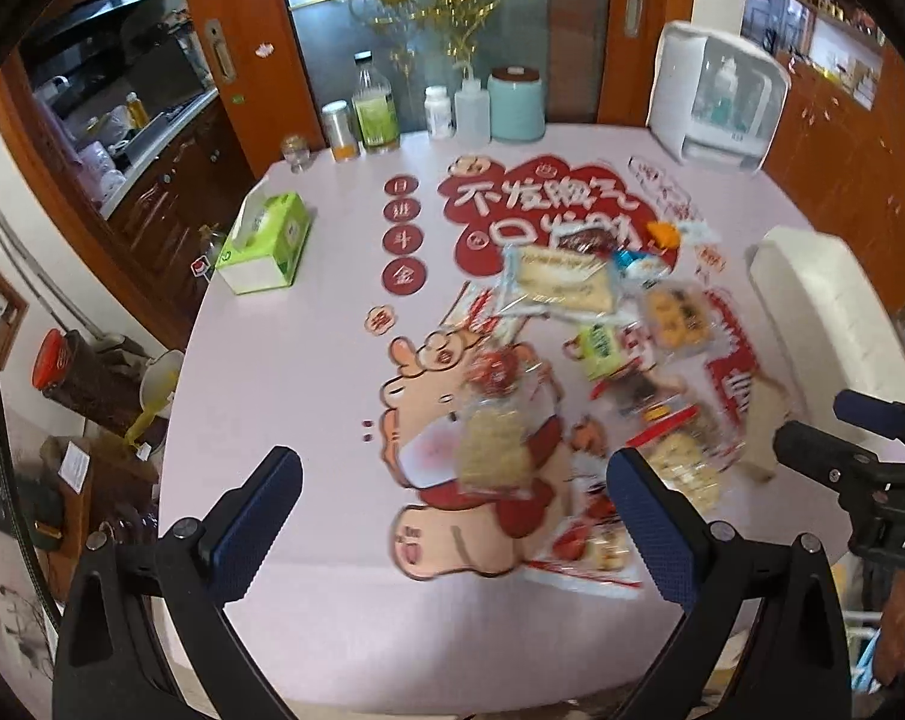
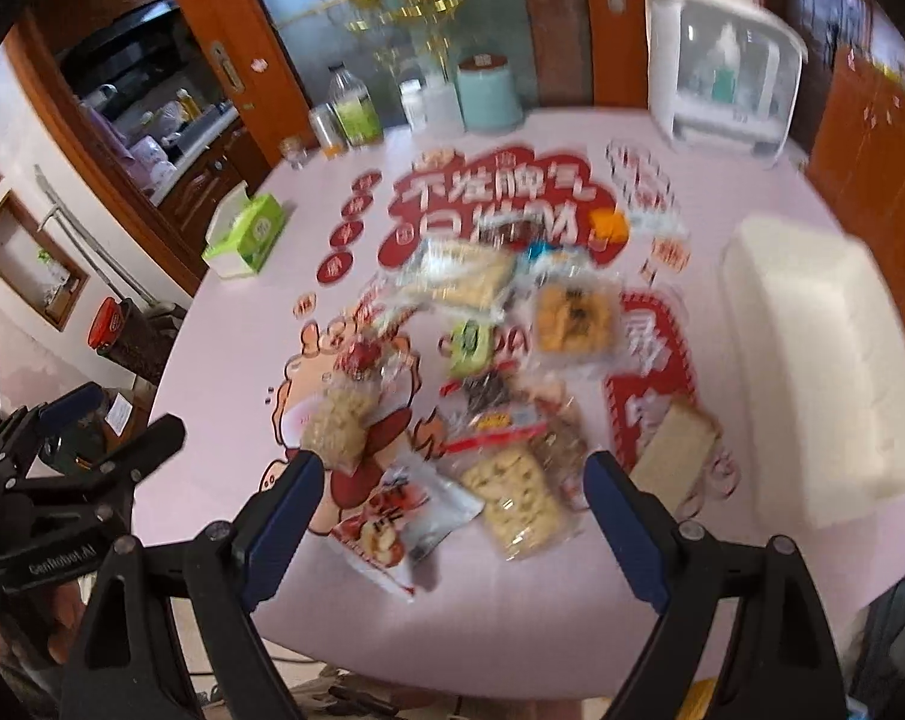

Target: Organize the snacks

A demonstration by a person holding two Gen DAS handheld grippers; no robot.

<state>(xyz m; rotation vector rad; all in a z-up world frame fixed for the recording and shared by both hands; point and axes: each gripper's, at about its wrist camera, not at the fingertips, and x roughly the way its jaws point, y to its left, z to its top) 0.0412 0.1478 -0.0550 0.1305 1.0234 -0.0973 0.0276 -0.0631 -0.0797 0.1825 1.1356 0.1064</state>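
Several wrapped snacks lie in a loose pile [image 1: 602, 360] on the pink table [image 1: 308, 372]; the pile also shows in the right wrist view [image 2: 500, 384]. Among them are a clear bag of pale biscuits [image 2: 512, 501], a red-and-white packet [image 2: 386, 525], a bag of crumbly rice cake [image 1: 491, 447] and a tray of yellow pastries [image 2: 575, 315]. A white rectangular bin [image 2: 824, 378] stands at the table's right; it also shows in the left wrist view [image 1: 824, 318]. My left gripper [image 1: 452, 483] is open and empty above the near table. My right gripper [image 2: 452, 489] is open and empty above the near snacks.
A green tissue box [image 1: 266, 243] sits at the table's left. Bottles and a teal canister [image 1: 515, 105] line the far edge, with a white appliance [image 1: 719, 96] at the far right. Wooden cabinets and a kitchen doorway lie beyond. Both views are motion-blurred.
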